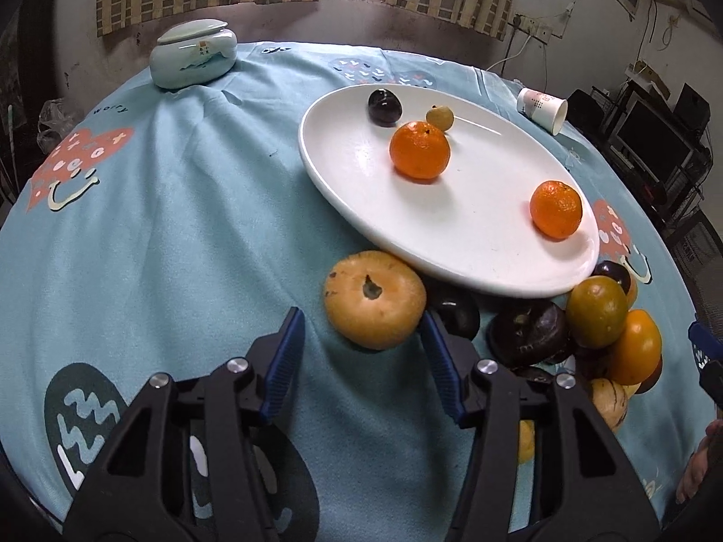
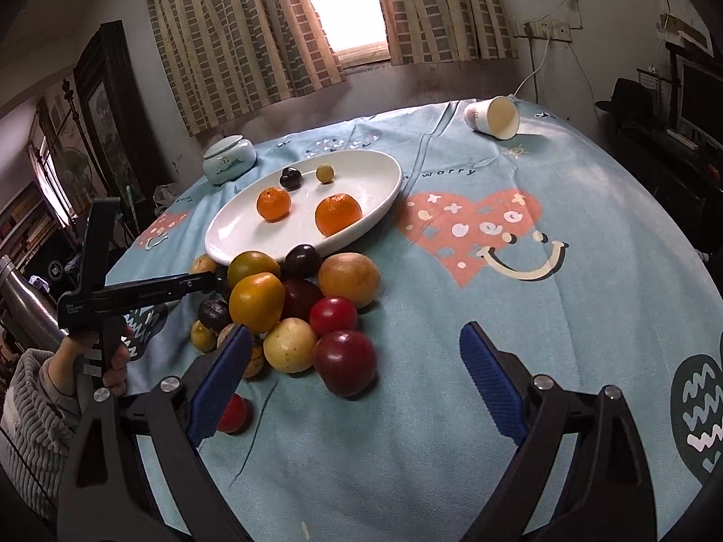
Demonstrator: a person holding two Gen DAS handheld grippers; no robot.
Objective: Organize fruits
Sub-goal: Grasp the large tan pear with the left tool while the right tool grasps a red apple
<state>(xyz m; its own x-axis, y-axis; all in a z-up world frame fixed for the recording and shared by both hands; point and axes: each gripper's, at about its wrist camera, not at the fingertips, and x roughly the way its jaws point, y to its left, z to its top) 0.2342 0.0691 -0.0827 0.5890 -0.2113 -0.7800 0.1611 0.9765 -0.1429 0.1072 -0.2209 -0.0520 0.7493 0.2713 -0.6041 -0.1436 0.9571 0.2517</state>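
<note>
Fruit is sitting heaped on the desk (image 2: 452, 316) beside the plate (image 1: 452, 244); you are aiming your left tool (image 1: 361, 338), jaws spread, around the tan fruit (image 1: 375, 298), while your right tool (image 2: 357, 361) is hovering wide, empty.

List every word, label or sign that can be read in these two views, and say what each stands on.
"worry": printed on the blue tablecloth, beside the white plate.
"worry" again: on the same cloth near the lidded ceramic jar.
Jar label: too small to read.
Tipped paper cup: red print, too blurred to read.
White lettering on the left tool's black body, in the right wrist view: too small to read.
</note>
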